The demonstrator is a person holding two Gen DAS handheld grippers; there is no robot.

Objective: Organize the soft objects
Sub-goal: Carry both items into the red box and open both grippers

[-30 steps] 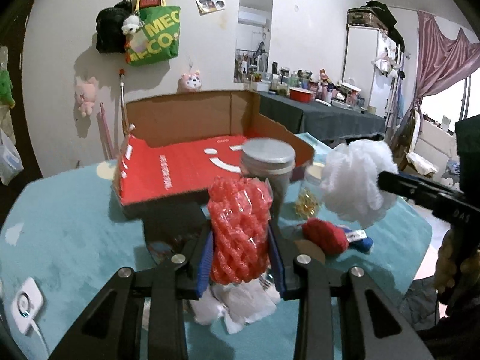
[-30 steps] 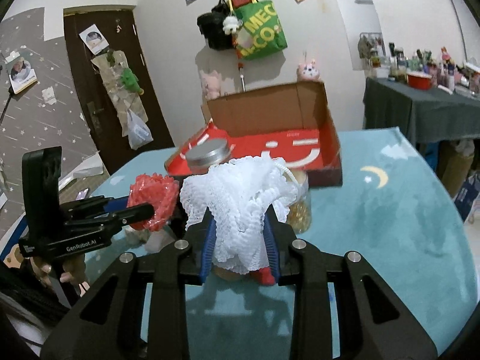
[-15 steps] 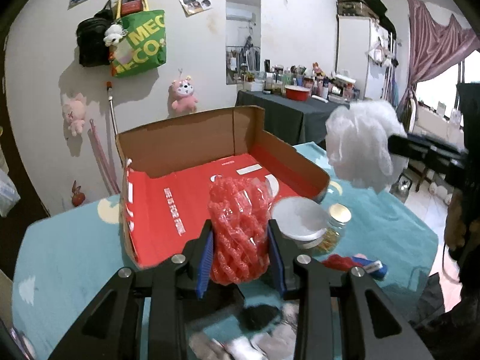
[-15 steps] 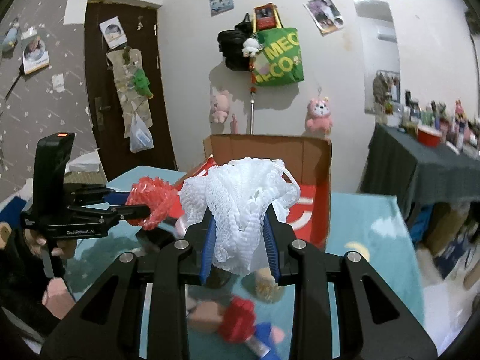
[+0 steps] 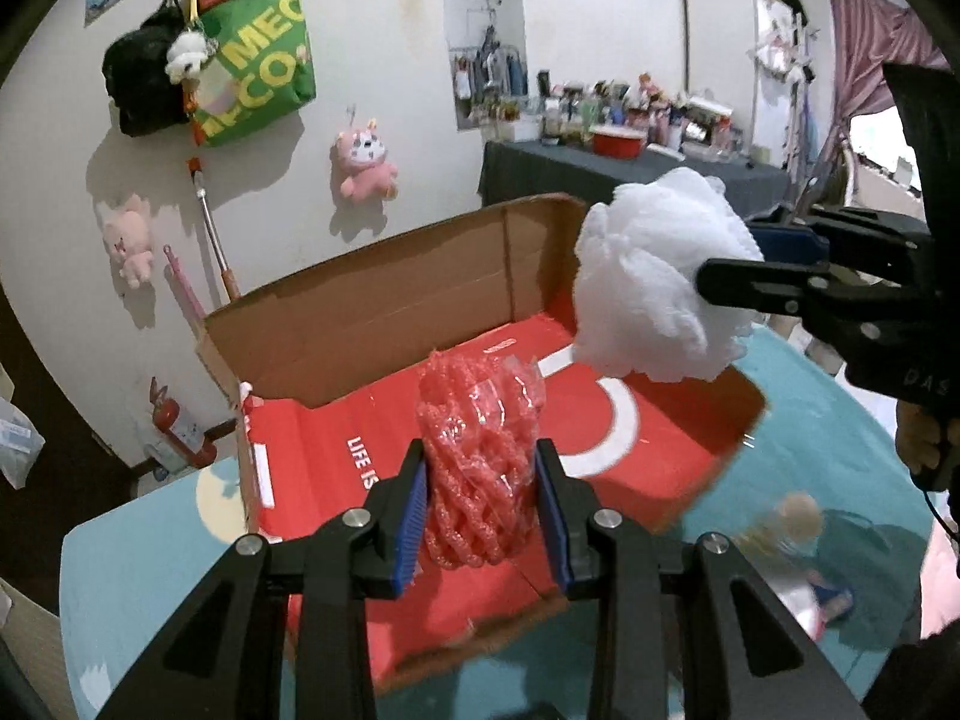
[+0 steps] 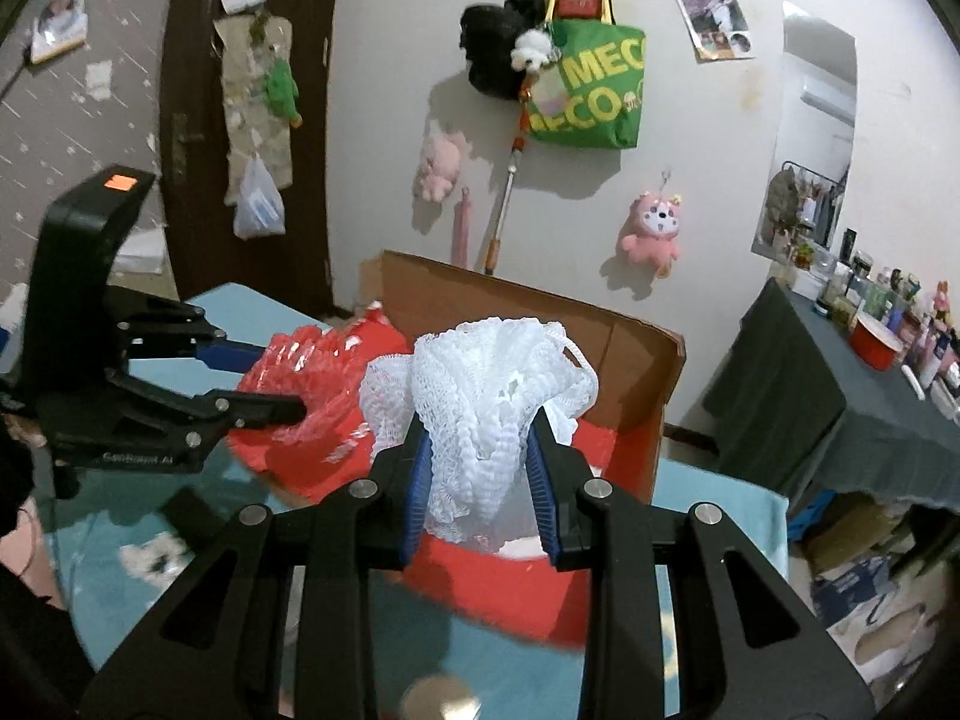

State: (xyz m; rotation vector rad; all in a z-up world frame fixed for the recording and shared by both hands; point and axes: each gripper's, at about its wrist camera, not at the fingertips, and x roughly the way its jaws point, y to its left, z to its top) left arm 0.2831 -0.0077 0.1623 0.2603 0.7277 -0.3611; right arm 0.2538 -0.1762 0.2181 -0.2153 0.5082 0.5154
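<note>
My left gripper is shut on a red mesh sponge in clear wrap and holds it above the open cardboard box with a red lining. My right gripper is shut on a white mesh bath sponge and holds it above the box's right part. The white sponge shows at the right of the left wrist view, held by the right gripper. The red sponge and left gripper show at the left of the right wrist view. The box stands on a teal table.
The teal table cover surrounds the box. A blurred jar and small items lie right of the box. A dark table with bottles stands behind. A green bag and pink plush toys hang on the wall.
Both grippers have risen and moved forward over the open box, each carrying its sponge. The jars and red-and-blue item have dropped toward the lower edge of view.
</note>
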